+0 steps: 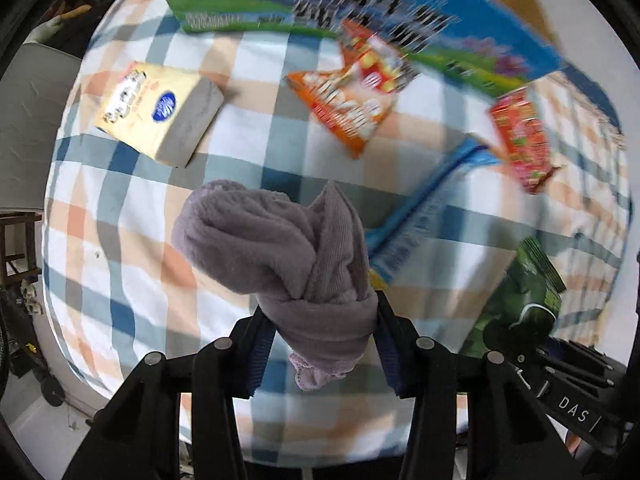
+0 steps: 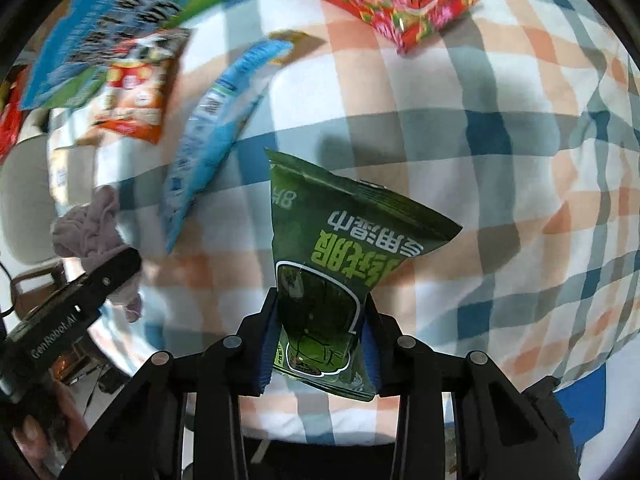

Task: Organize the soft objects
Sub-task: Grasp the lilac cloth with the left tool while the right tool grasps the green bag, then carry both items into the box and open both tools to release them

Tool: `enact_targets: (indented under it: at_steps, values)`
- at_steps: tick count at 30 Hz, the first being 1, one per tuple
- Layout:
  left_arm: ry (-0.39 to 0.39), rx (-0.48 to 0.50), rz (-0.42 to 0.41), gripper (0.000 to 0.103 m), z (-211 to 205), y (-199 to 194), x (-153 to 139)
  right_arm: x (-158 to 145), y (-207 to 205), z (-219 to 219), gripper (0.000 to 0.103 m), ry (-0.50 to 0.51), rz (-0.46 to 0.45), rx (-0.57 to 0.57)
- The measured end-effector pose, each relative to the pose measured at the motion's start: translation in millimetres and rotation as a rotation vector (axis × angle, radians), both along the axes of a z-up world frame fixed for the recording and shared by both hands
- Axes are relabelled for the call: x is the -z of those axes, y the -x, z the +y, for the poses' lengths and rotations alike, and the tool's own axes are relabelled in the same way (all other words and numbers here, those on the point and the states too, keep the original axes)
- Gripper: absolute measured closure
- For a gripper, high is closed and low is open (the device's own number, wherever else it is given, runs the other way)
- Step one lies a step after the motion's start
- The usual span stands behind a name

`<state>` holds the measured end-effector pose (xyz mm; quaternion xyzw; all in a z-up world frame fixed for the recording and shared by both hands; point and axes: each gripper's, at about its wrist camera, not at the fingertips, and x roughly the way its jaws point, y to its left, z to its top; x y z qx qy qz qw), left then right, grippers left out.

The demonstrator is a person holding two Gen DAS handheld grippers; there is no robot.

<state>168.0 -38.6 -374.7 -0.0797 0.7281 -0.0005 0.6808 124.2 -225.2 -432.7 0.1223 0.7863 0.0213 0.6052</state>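
Observation:
My left gripper (image 1: 322,320) is shut on a bundled purple fleece cloth (image 1: 276,248) and holds it above the checked bedspread (image 1: 132,264). My right gripper (image 2: 320,320) is shut on a dark green wet-wipes packet (image 2: 340,240), also lifted off the spread. The green packet shows at the right edge of the left wrist view (image 1: 520,300). The purple cloth and left gripper show at the left of the right wrist view (image 2: 90,232).
On the spread lie a yellow tissue pack (image 1: 156,112), an orange snack bag (image 1: 352,96), a red snack bag (image 1: 524,136), a blue packet (image 1: 416,216) and a large blue-green box (image 1: 360,12) at the far edge.

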Motion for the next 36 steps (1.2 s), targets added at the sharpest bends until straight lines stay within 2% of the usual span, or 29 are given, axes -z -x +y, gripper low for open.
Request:
enact_targets:
  at_steps: [5,9,13,16,20,27,32,36]
  values:
    - [0.073,0.018,-0.108,0.060,-4.1,-17.6,-58.2,-50.6,-15.2,-6.0,0.065,-0.084,-0.076,-0.053]
    - [0.139,0.024,-0.162,0.060,-8.4,-58.2,-105.0,-114.8,-48.2,6.0,0.065,-0.122,-0.176,-0.115]
    - [0.154,0.035,-0.204,0.060,-1.2,-110.1,-133.6,-154.7,-96.4,6.4,0.065,-0.126,-0.259,-0.137]
    - [0.157,0.046,-0.203,0.060,7.6,-161.0,-136.9,-171.9,-147.6,7.0,0.065,-0.105,-0.320,-0.133]
    - [0.162,0.060,-0.170,0.060,11.3,-228.4,-113.3,-169.6,-206.6,14.4,0.065,-0.082,-0.342,-0.127]
    - [0.238,0.040,-0.035,0.060,8.8,-318.0,-47.2,-110.7,-307.3,37.1,0.065,-0.034,-0.265,-0.148]
    - [0.279,0.041,0.041,0.060,0.9,-352.8,-1.3,-68.2,-358.0,40.4,0.065,-0.003,-0.214,-0.164]
    - [0.285,0.053,0.066,0.060,-7.3,-365.6,19.0,-35.5,-388.6,40.1,0.065,0.020,-0.172,-0.183]
